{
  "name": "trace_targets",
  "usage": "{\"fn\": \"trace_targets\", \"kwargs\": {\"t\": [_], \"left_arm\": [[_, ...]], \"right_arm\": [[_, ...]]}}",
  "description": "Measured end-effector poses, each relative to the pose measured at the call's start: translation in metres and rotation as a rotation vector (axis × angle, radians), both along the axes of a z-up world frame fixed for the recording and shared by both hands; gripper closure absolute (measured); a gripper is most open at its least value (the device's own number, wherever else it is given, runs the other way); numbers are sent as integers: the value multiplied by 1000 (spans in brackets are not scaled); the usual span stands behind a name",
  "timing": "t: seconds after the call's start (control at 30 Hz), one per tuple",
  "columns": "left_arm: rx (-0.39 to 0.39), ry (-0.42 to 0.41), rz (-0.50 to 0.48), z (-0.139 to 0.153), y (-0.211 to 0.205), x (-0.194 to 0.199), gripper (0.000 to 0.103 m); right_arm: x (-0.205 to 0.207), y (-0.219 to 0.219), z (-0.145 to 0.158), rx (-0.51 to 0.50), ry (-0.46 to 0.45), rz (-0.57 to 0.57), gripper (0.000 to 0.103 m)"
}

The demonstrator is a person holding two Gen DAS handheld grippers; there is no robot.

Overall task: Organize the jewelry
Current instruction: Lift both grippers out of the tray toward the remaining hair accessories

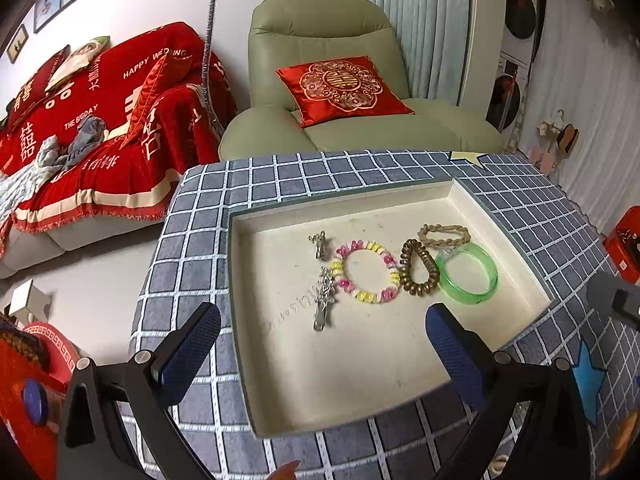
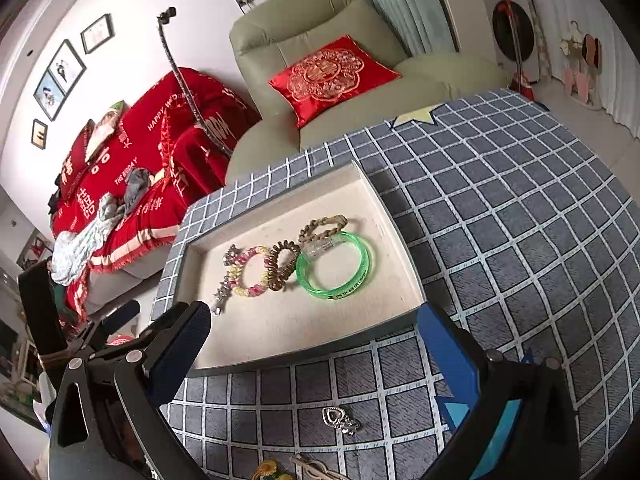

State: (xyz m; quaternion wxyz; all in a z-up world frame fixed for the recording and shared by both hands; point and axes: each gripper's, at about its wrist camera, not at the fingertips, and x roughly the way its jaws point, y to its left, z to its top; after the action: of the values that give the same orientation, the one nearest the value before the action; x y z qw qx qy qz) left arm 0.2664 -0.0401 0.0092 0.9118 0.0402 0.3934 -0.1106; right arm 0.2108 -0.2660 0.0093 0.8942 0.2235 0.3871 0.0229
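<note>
Jewelry sorting in progress; tray [image 2: 394, 216] partly filled.
Both the left gripper [image 1: 320, 344] and right gripper [image 2: 316, 344] are held wide, empty; silver heart pendant [image 2: 340, 420], beyond the tray's near edge, is judged next for collection.

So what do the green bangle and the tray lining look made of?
Green bangle: probably glossy translucent plastic or resin, since the tray shows through it and dark lettering runs along its rim. Tray lining: looks like matte cream felt or velvet, faintly smudged.

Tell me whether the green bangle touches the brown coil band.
Touching. In the left wrist view the green bangle has its left rim against the brown coil band, no tray showing between them.
</note>
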Motion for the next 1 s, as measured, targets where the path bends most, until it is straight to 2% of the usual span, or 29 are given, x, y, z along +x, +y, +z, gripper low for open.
{"fn": "trace_targets", "kwargs": {"t": [0.1,0.23,0.33,0.5,0.7,0.87,1.0], "left_arm": [[-3,0,0,4,5,-11,0],[17,-13,6,7,12,-28,0],[38,-23,30,6,21,-42,0],[16,48,23,-7,37,-56,0],[-47,131,-13,-25,48,-89,0],[-51,133,-56,-29,48,-123,0],[-40,119,-106,-29,45,-144,0]], "right_arm": [[-4,3,4,-3,29,23,0],[-15,11,9,-84,35,42,0],[-24,14,7,-96,47,65,0],[-35,13,-12,-74,108,81,0],[-49,16,-42,-112,189,105,0],[-60,24,-60,-158,229,146,0],[-69,35,-65,-241,230,177,0]]}}
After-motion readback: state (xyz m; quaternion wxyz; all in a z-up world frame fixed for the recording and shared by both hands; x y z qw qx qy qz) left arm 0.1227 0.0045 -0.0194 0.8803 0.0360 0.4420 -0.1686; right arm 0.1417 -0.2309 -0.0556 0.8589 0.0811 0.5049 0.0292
